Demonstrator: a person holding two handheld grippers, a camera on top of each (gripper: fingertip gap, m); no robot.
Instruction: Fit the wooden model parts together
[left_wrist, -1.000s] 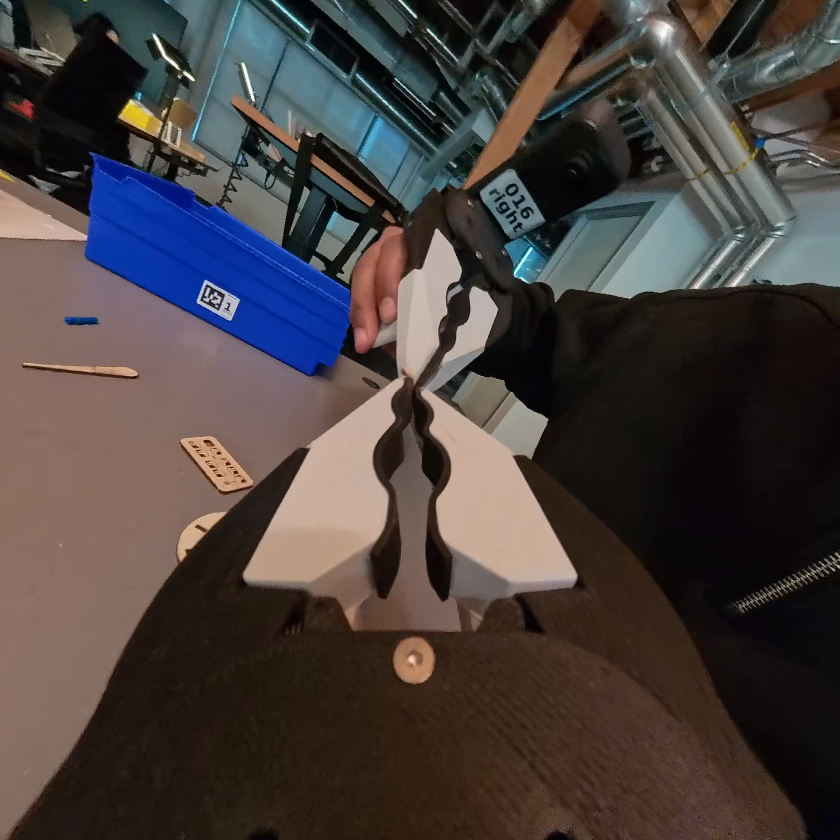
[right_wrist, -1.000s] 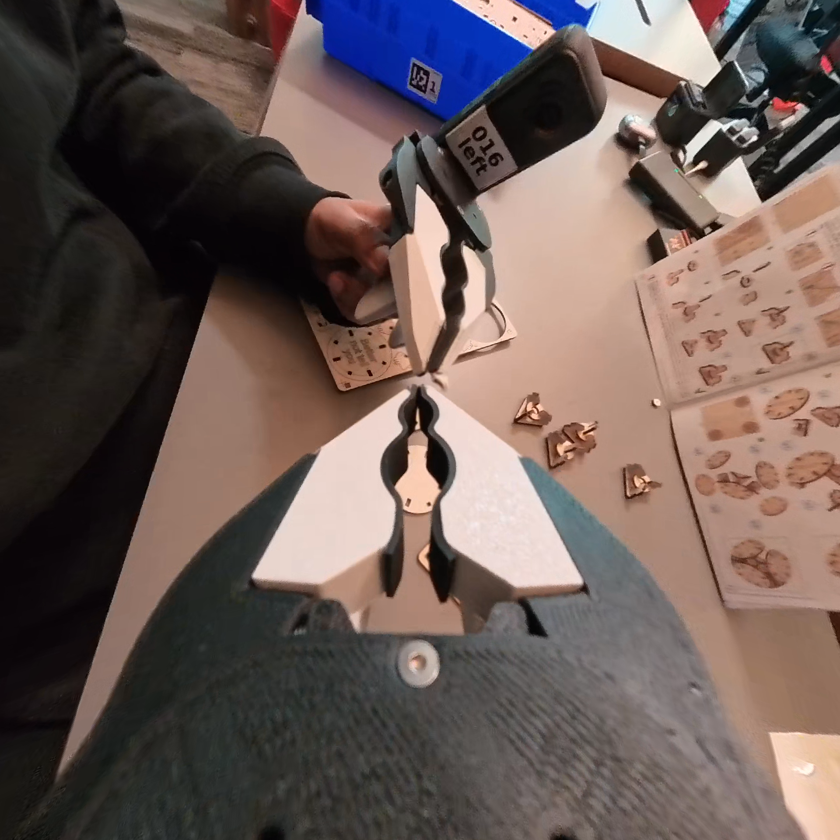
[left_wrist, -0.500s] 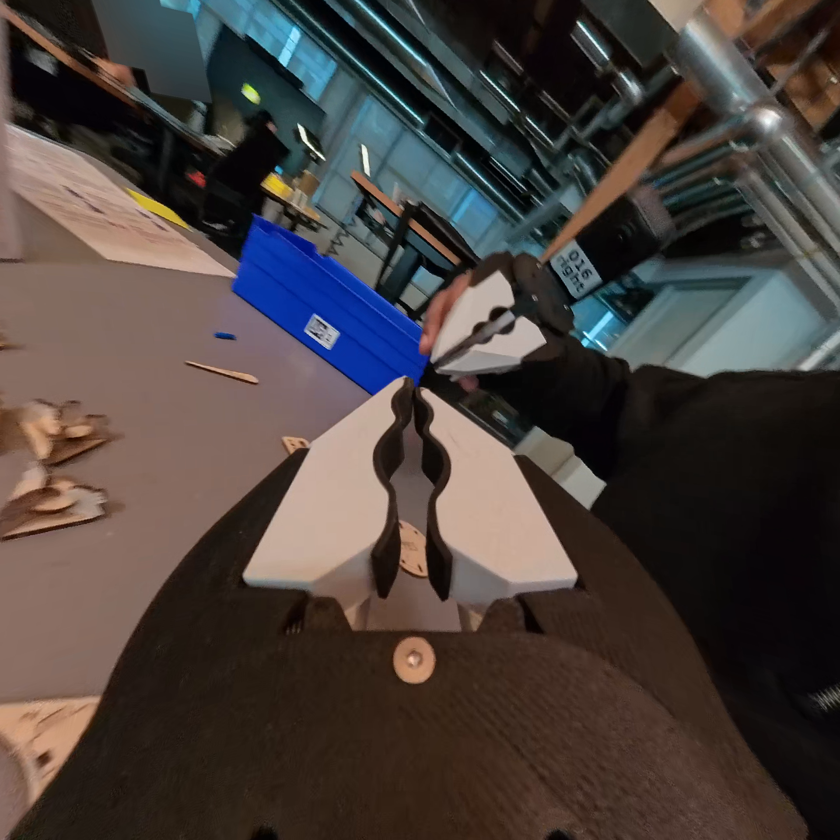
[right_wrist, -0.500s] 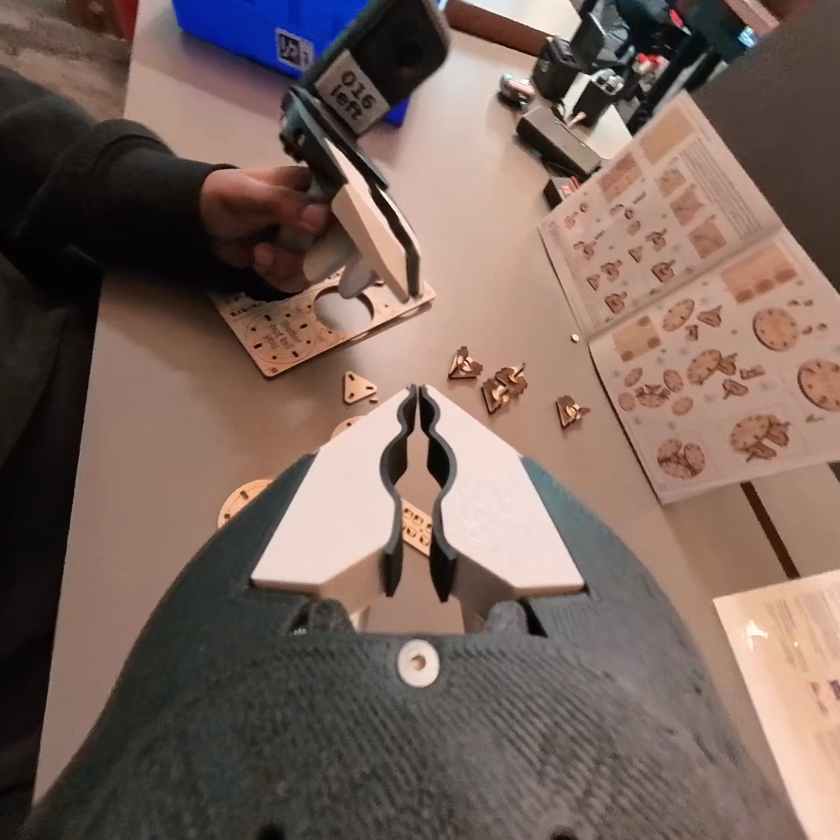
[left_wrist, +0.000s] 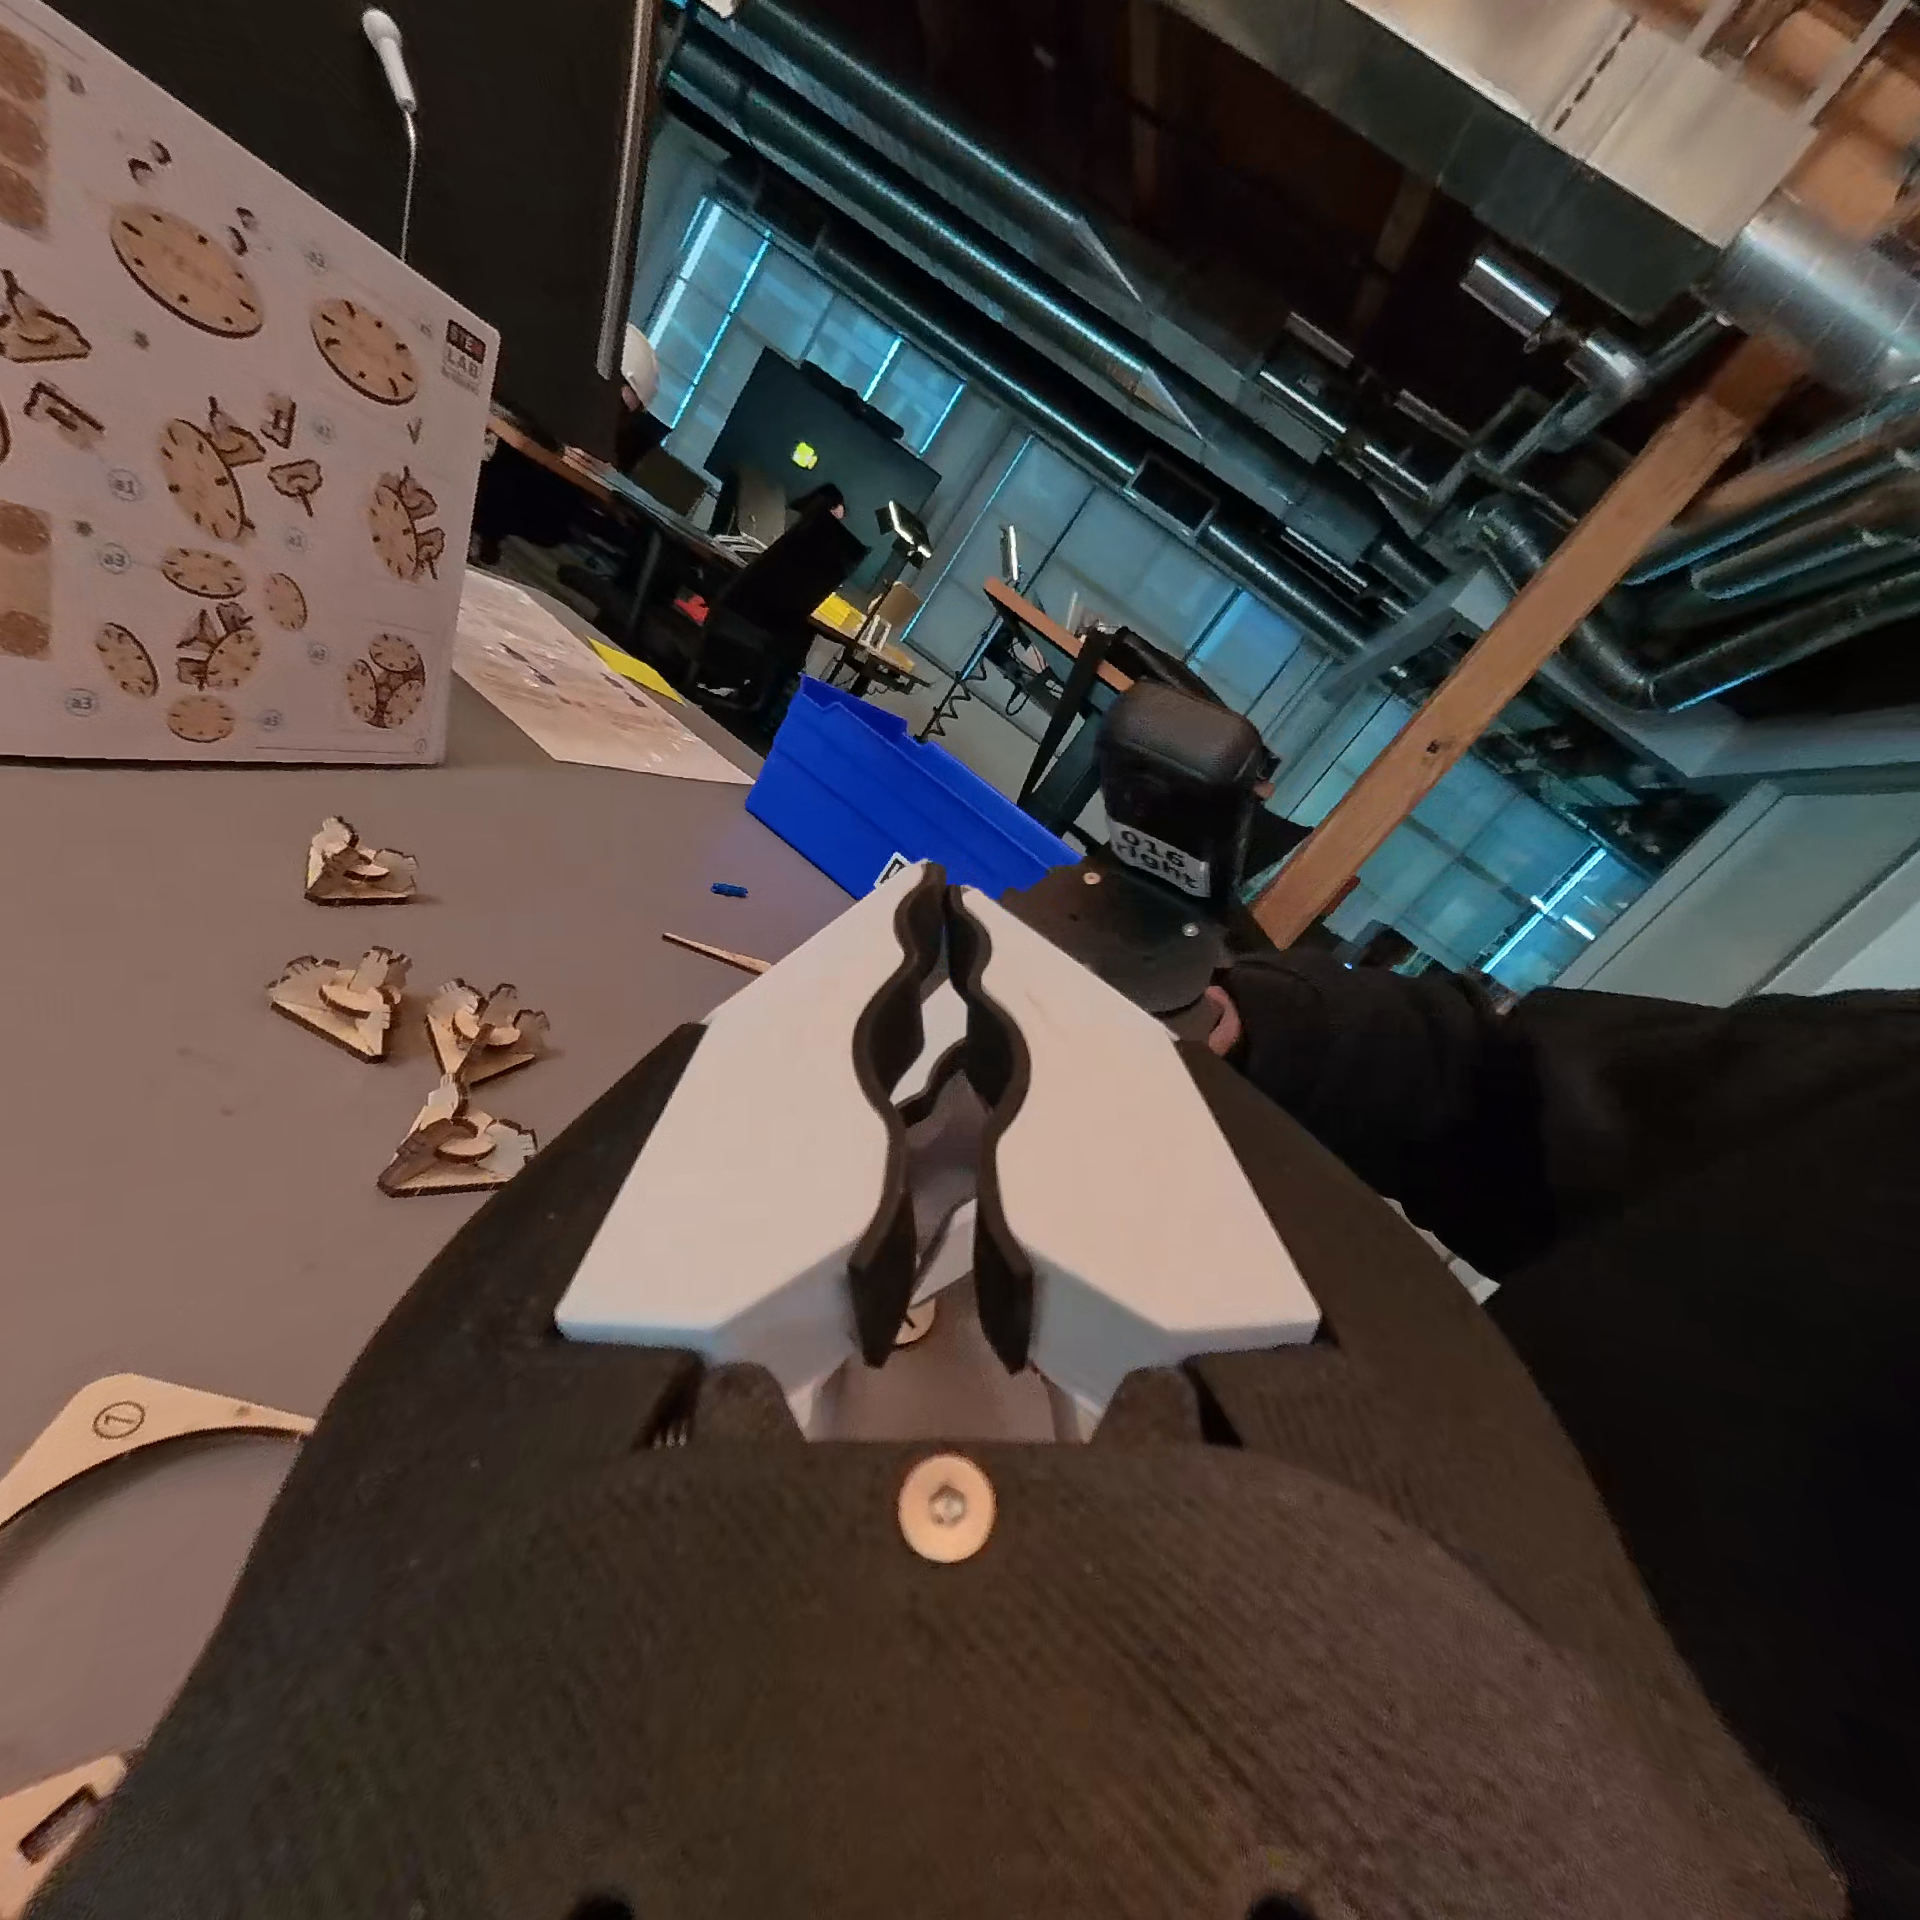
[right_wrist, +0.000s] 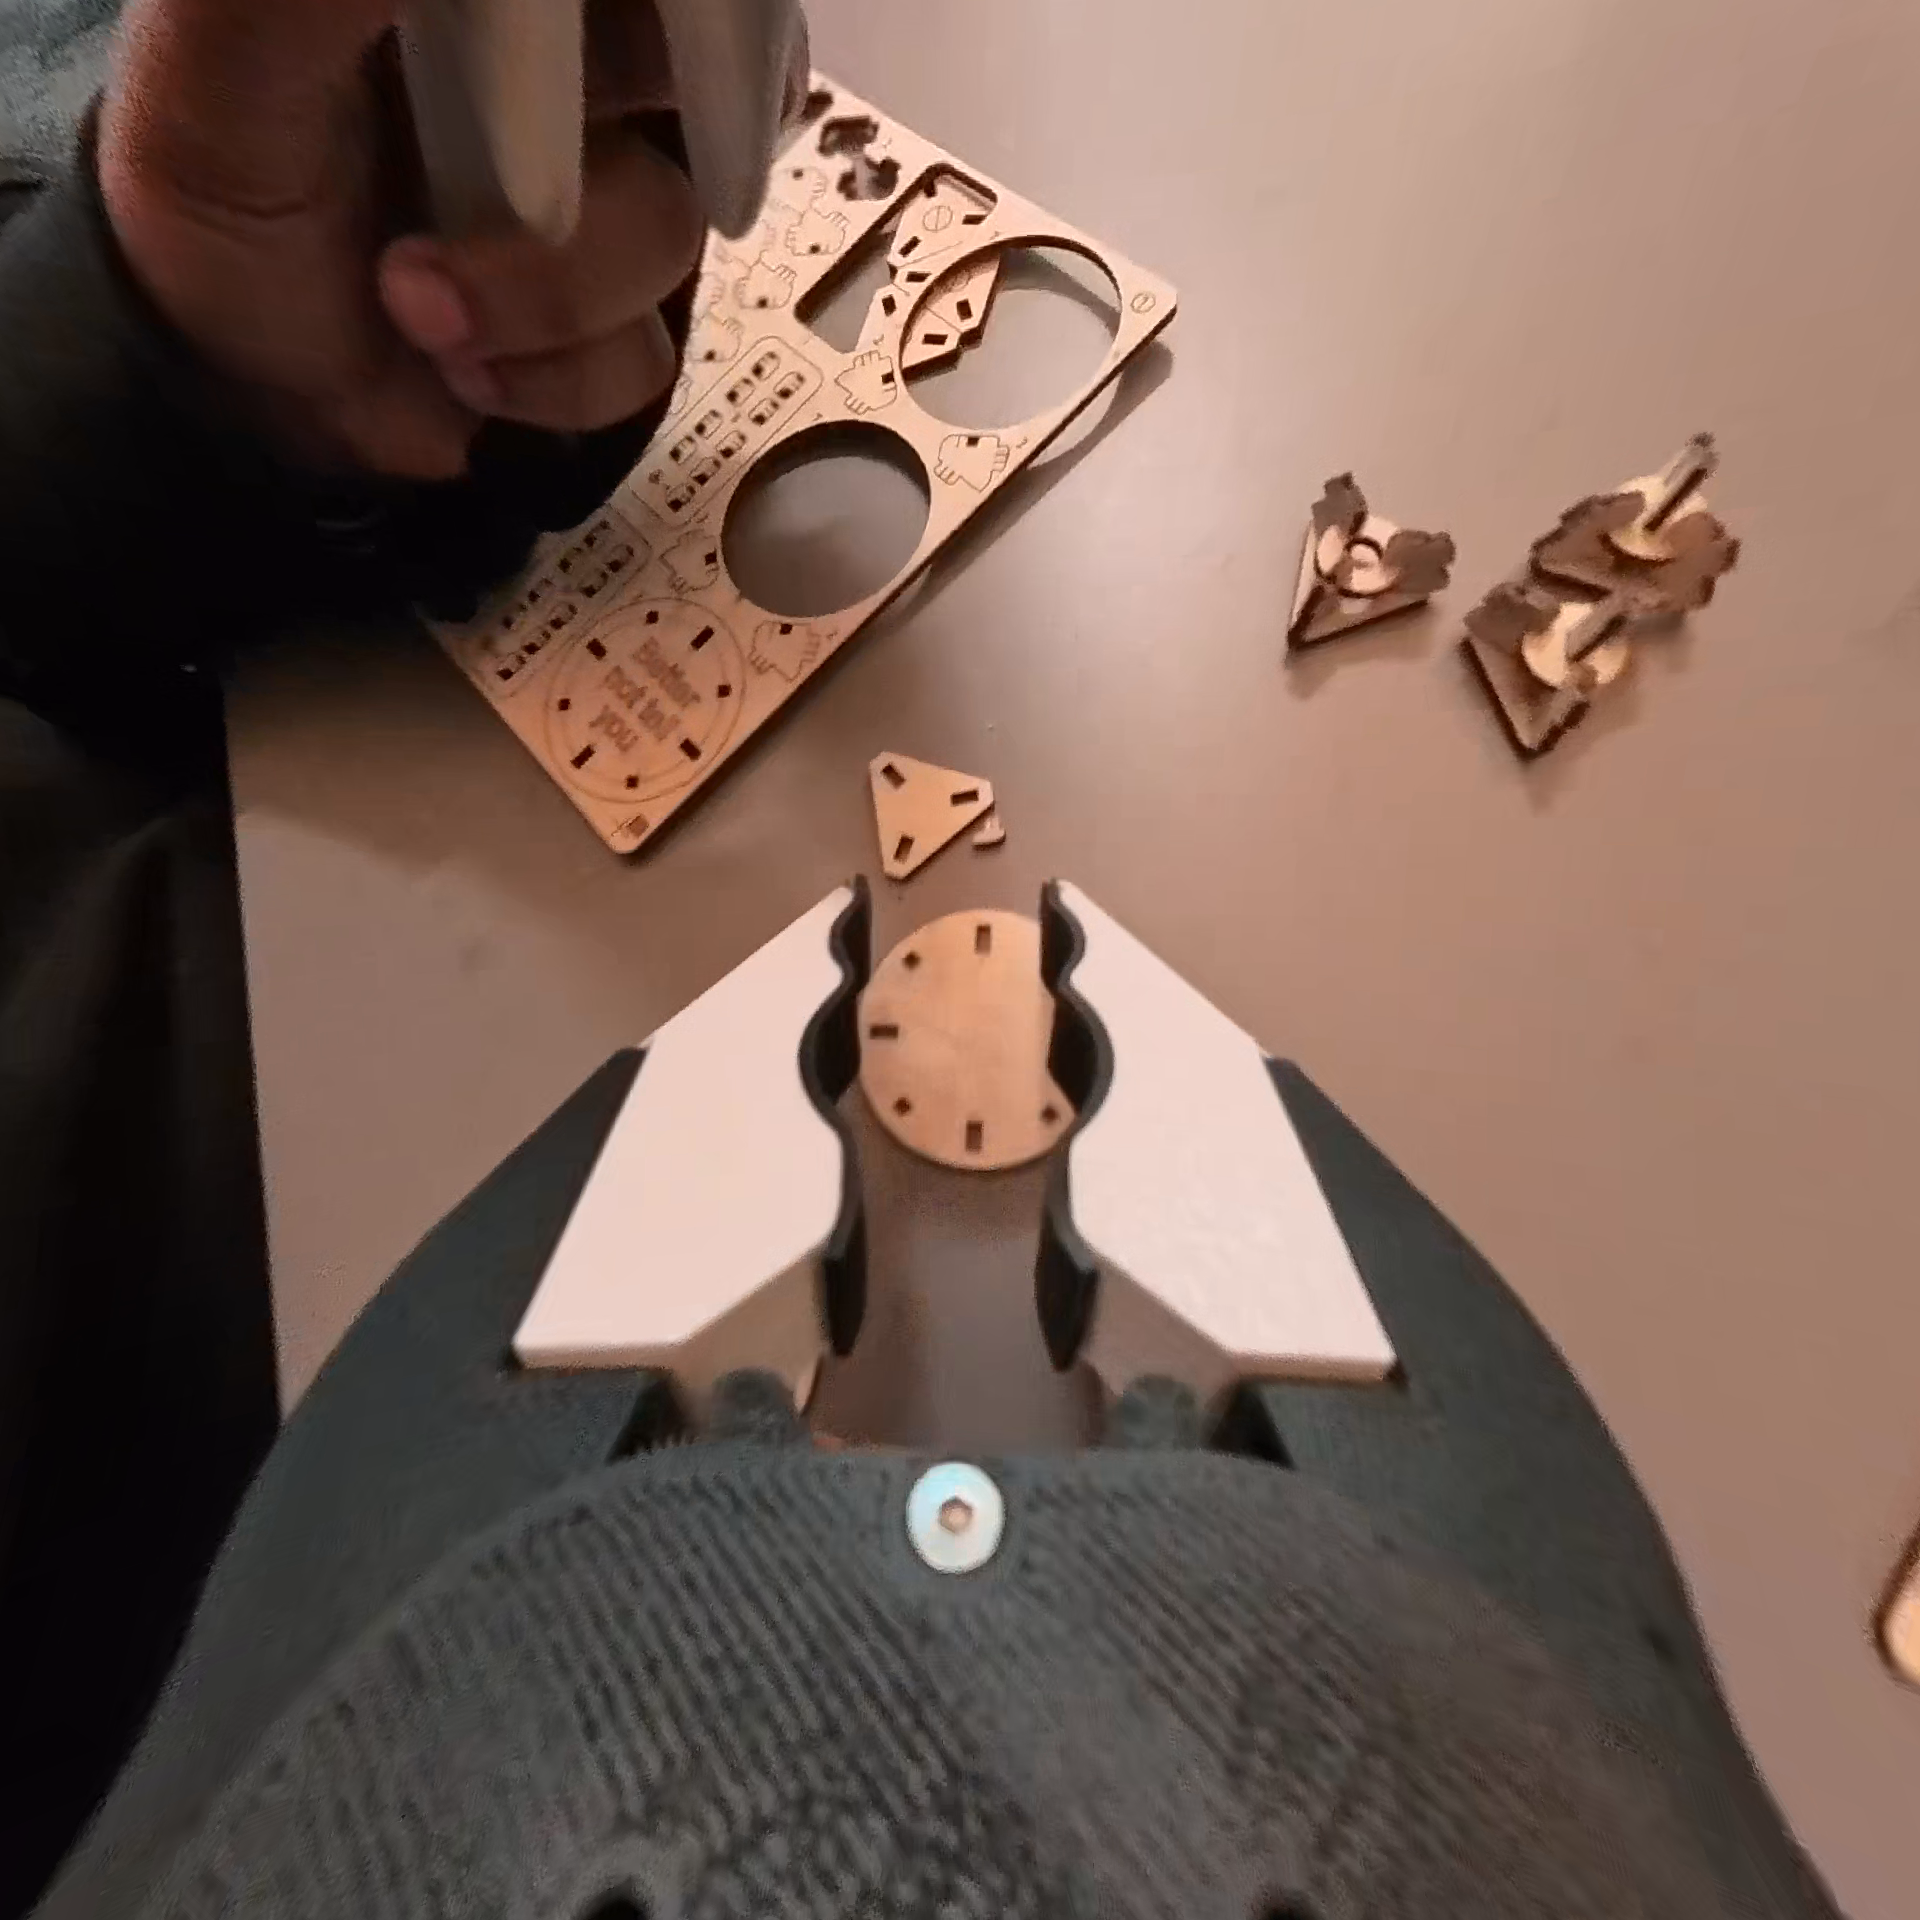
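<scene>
R gripper (right_wrist: 954, 894) is hovering w/ jaws apart over a wooden disc (right_wrist: 961, 1044) on the table, not gripping it. L gripper (left_wrist: 940, 883) is staying off the table, tips pinched together, nothing in them. Small assemblies (right_wrist: 1361, 571) are sitting nearby, sheet (right_wrist: 831, 457) partly punched out.

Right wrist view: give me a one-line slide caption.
Open right gripper straddles a round slotted wooden disc lying on the brown table, below a small triangular wooden plate.

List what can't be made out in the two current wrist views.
- Right gripper's fingers: hidden in the left wrist view behind the left gripper.
- Wooden disc: right wrist view doesn't settle whether the open right gripper's pads touch it or it lies on the table below.
- Left gripper's fingertips: blurred and cut by the top edge in the right wrist view.
- Blue bin: contents hidden by its wall.
</scene>
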